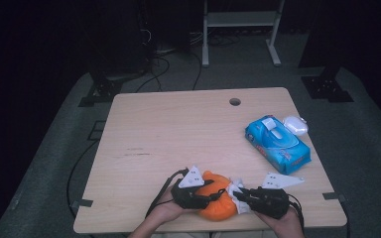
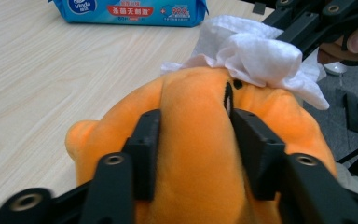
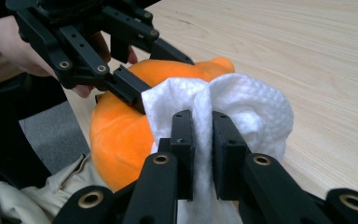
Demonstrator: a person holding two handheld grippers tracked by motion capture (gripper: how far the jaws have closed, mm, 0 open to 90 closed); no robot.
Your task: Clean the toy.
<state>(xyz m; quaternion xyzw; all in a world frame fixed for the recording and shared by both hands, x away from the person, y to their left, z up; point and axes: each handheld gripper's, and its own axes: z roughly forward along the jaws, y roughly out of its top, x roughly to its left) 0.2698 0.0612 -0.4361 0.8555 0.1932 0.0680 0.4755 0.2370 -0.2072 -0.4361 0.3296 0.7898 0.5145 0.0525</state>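
the orange plush toy (image 1: 217, 201) lies at the near edge of the table (image 1: 178, 134), well apart from the blue wet-wipe pack (image 1: 278, 144) and nearer the person than it. the left gripper (image 1: 213, 194) is clamped on the toy's body, its jaws sunk into the plush on either side. the right gripper (image 1: 238, 194), just beside the toy on the pack's side, pinches a white wet wipe (image 1: 235, 188) tightly and holds it against the toy.

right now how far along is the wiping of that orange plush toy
Done: a wet wipe is out of the blue pack, and the left gripper is clamped on the orange plush toy. In hand: the right gripper presses the wipe against the toy. Left: how much is wiped can't be told.
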